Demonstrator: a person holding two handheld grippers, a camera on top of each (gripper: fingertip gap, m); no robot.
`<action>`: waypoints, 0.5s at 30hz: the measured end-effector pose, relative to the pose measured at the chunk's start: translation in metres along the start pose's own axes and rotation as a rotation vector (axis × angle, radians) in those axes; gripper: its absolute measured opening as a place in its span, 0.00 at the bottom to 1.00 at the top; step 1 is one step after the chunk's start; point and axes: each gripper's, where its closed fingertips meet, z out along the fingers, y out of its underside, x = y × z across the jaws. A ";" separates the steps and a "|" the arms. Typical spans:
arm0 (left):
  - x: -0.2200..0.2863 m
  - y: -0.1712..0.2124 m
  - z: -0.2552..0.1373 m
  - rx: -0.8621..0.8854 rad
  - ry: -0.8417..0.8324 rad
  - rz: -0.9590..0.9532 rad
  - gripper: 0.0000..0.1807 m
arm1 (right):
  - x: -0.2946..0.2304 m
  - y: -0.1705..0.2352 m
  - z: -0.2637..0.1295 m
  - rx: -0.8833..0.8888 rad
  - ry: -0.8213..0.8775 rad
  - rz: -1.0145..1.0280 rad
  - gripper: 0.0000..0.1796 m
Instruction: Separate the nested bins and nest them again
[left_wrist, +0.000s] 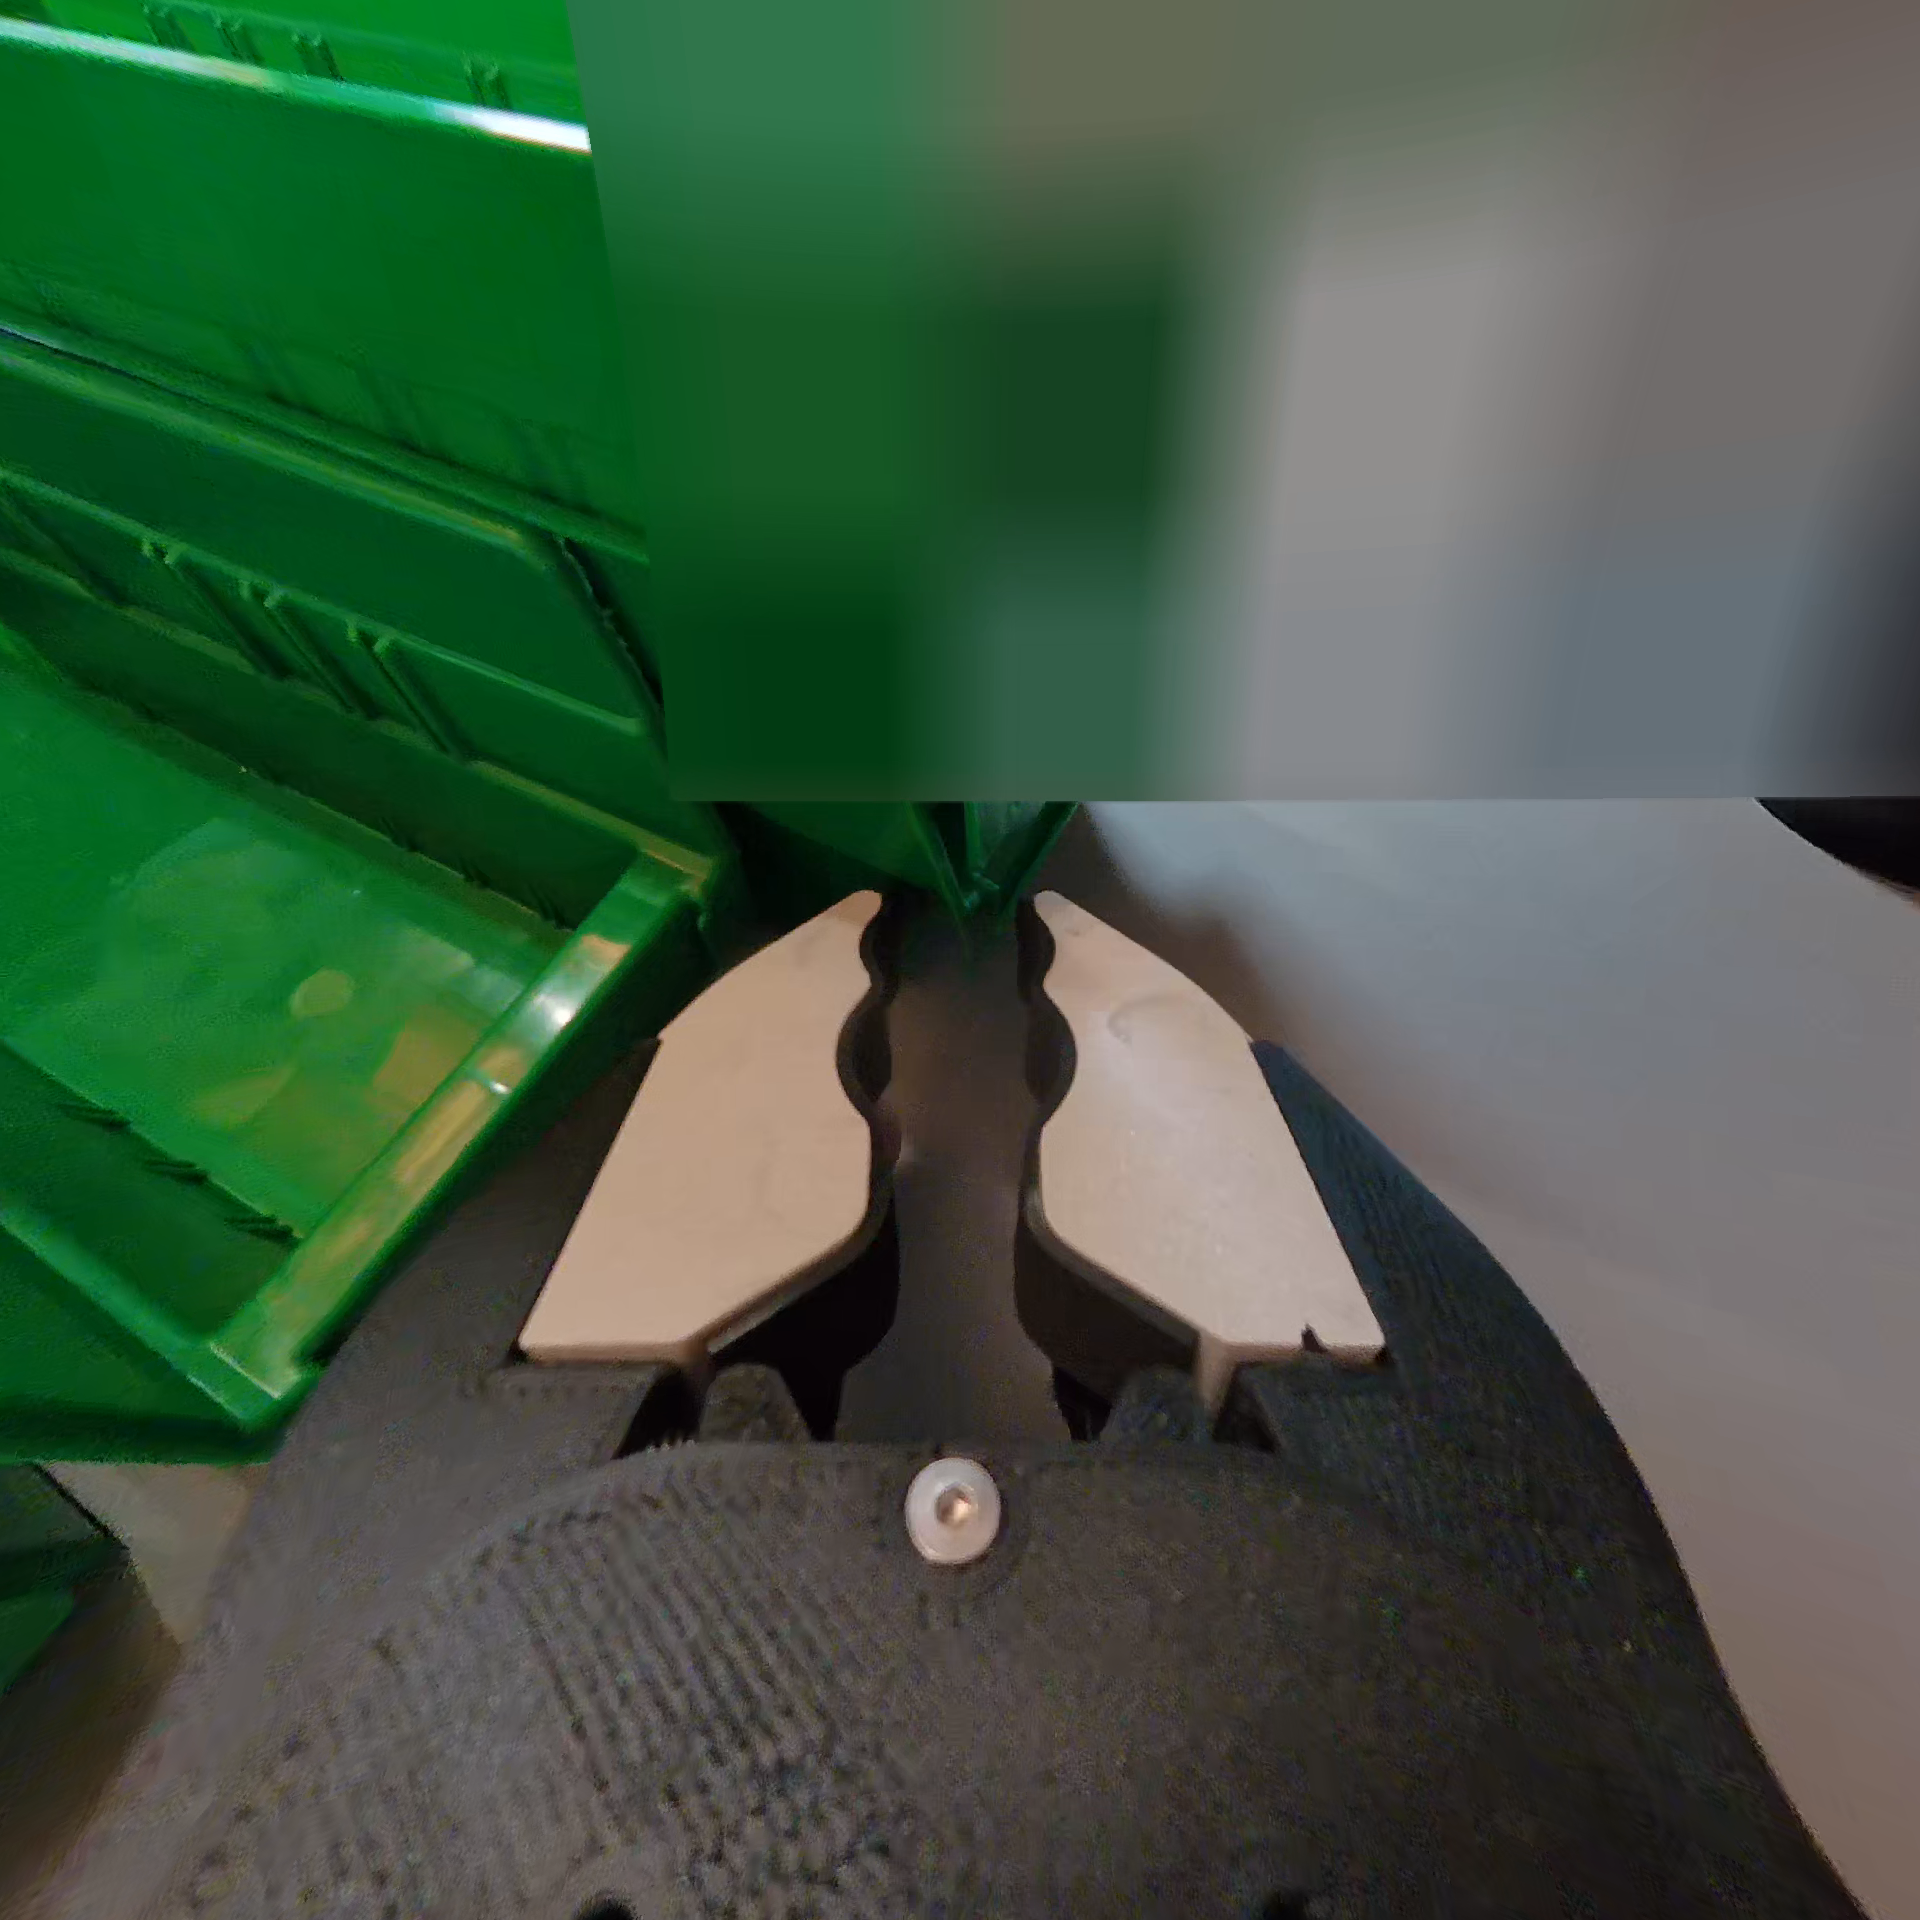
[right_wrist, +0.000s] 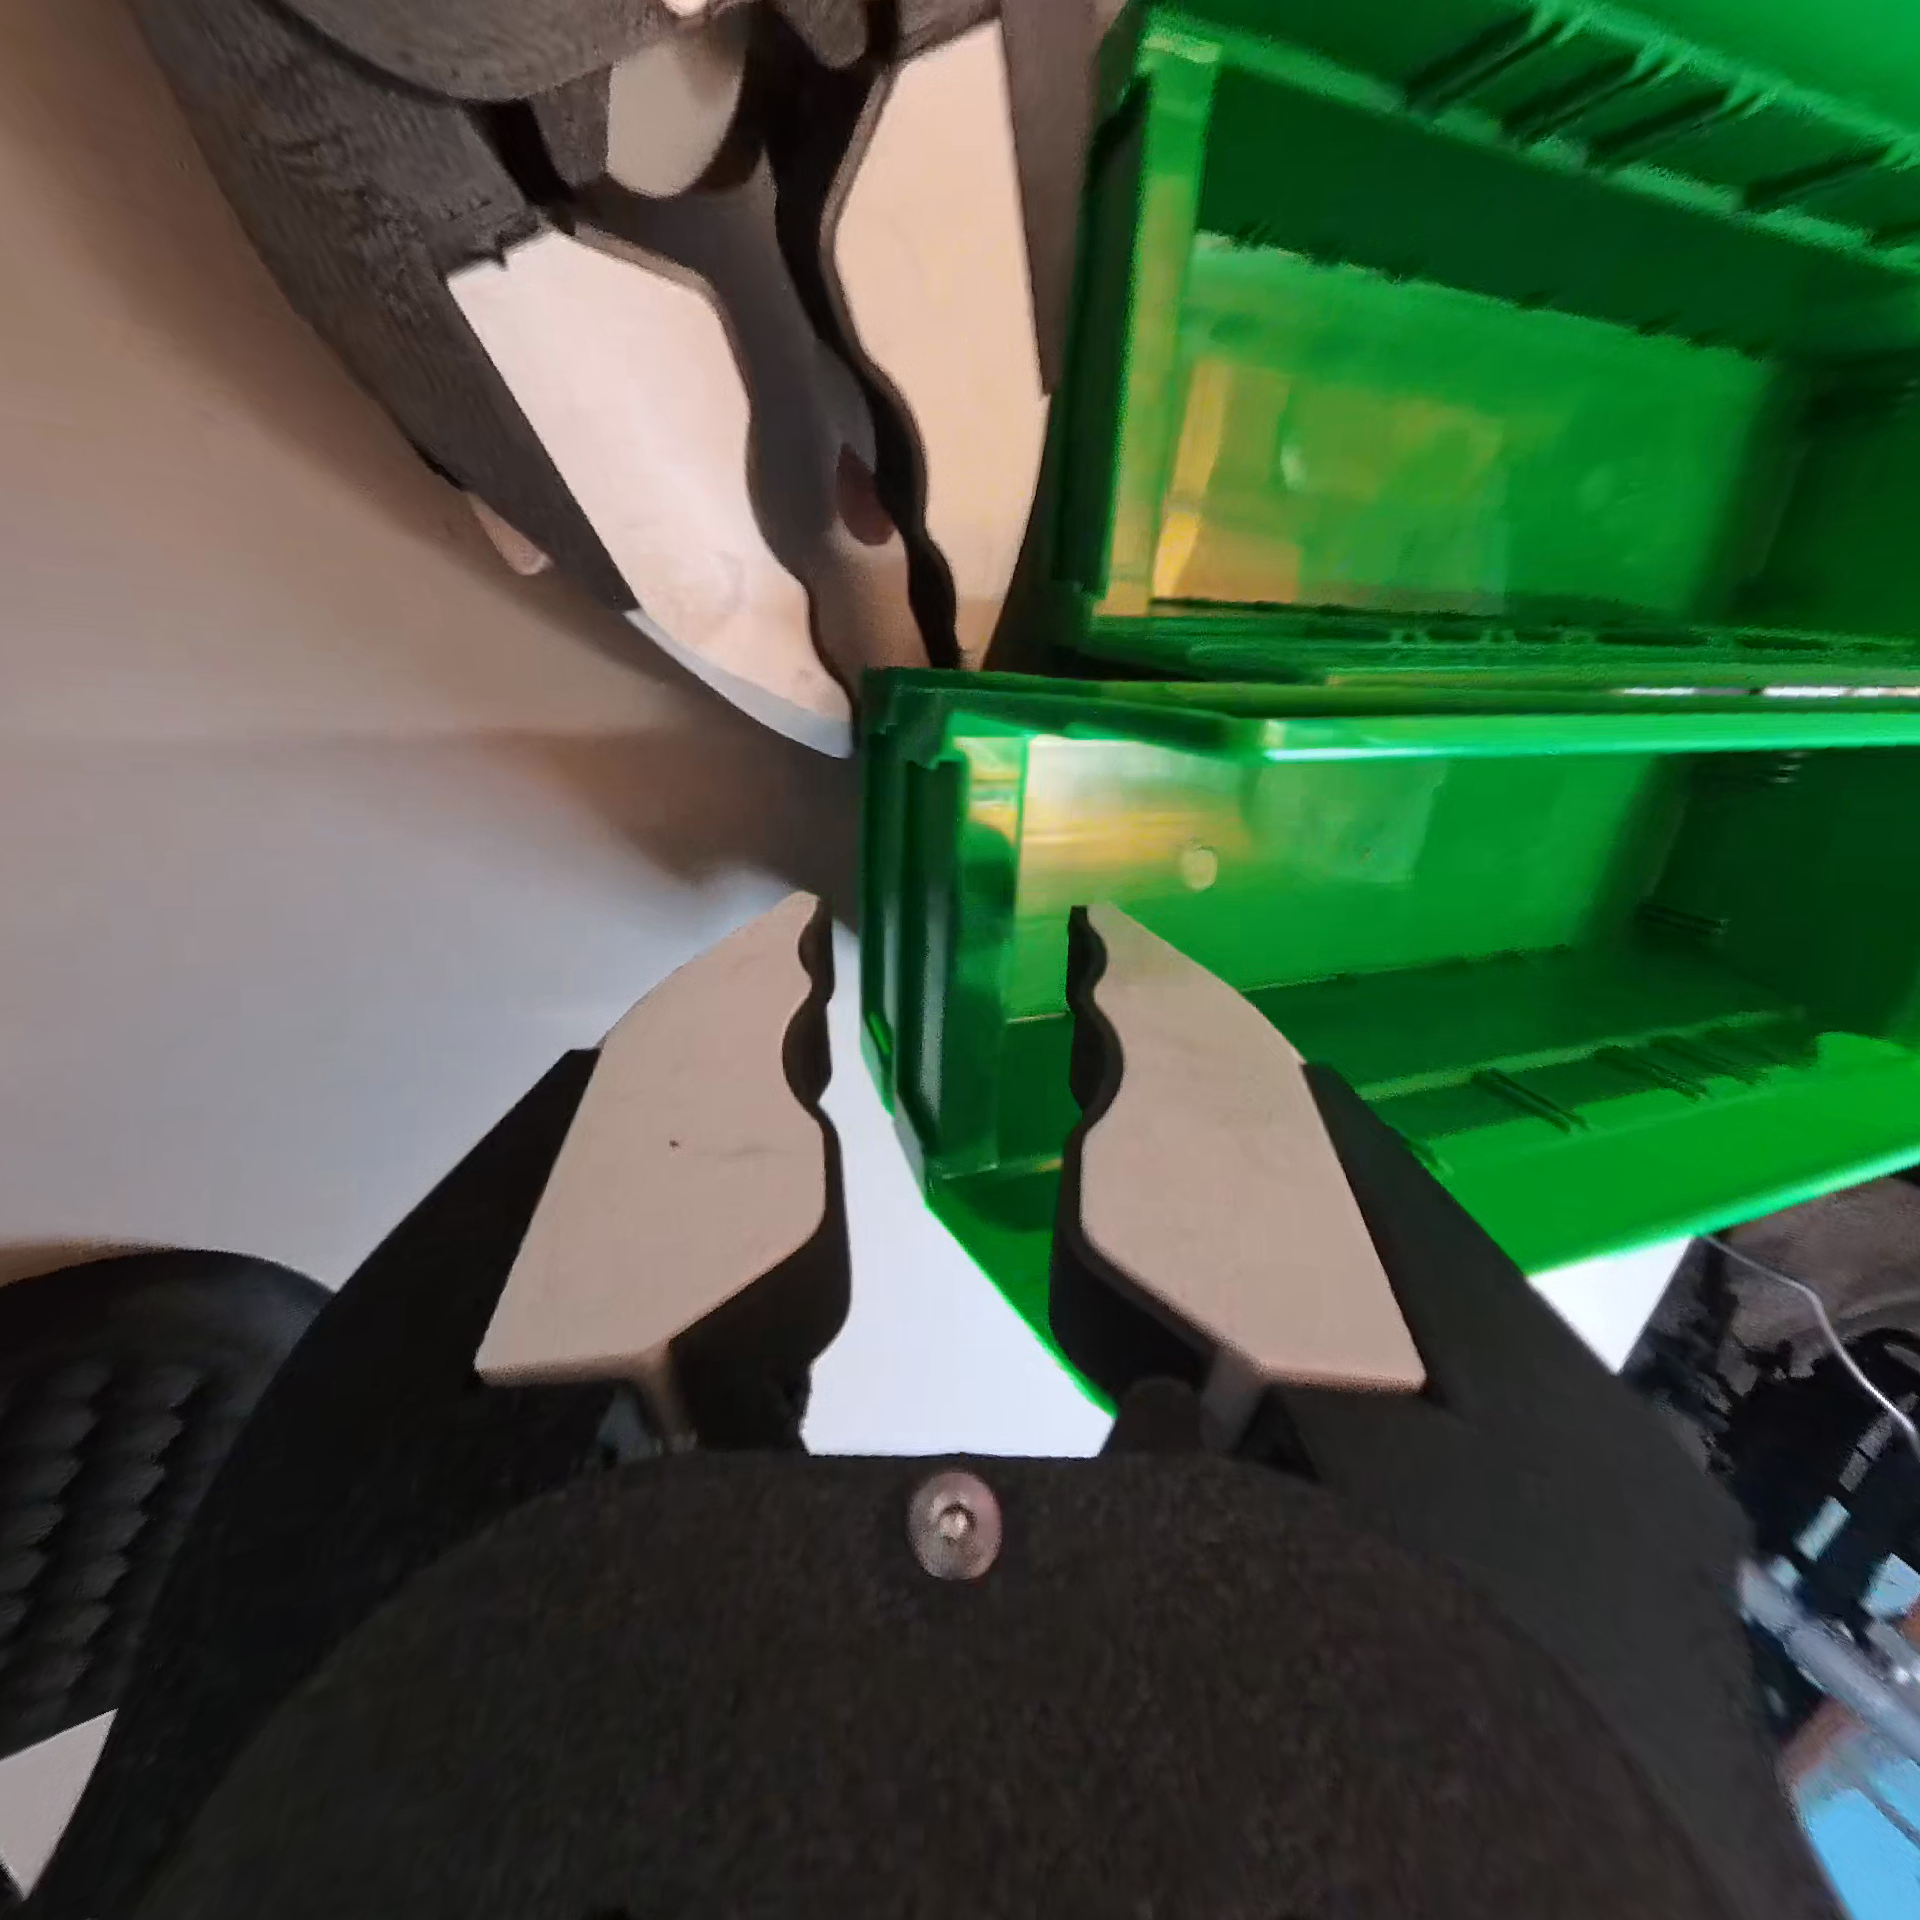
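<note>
Two green bins lie side by side on a white table. In the right wrist view the nearer bin (right_wrist: 1455, 883) shows its open inside, and the other bin (right_wrist: 1455, 436) lies beyond it. My right gripper (right_wrist: 945, 925) is open, with its jaws on either side of the nearer bin's end wall (right_wrist: 935, 987) and not pressing it. My left gripper (right_wrist: 894, 675) comes in from above and is shut on that bin's corner rim. In the left wrist view the left gripper (left_wrist: 956, 904) pinches the green corner (left_wrist: 987, 852), and the other bin (left_wrist: 312, 987) lies to its left.
The white table (left_wrist: 1507, 1195) extends to the right of the left gripper and to the left of the right gripper (right_wrist: 312, 883). Dark clutter with cables (right_wrist: 1818, 1455) lies past the table edge at lower right. A black ribbed object (right_wrist: 104, 1403) sits at lower left. About 5 centimetres separates my left fingertips from my right.
</note>
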 end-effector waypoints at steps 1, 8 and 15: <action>0.000 -0.001 0.001 -0.001 -0.007 0.004 0.11 | 0.000 0.004 0.006 -0.040 0.020 -0.008 0.23; 0.002 -0.002 0.003 0.002 0.016 0.012 0.05 | 0.006 0.008 0.012 -0.052 0.036 0.004 0.14; 0.007 -0.004 0.005 0.012 0.066 -0.019 0.04 | 0.003 0.011 0.005 0.006 0.009 0.044 0.13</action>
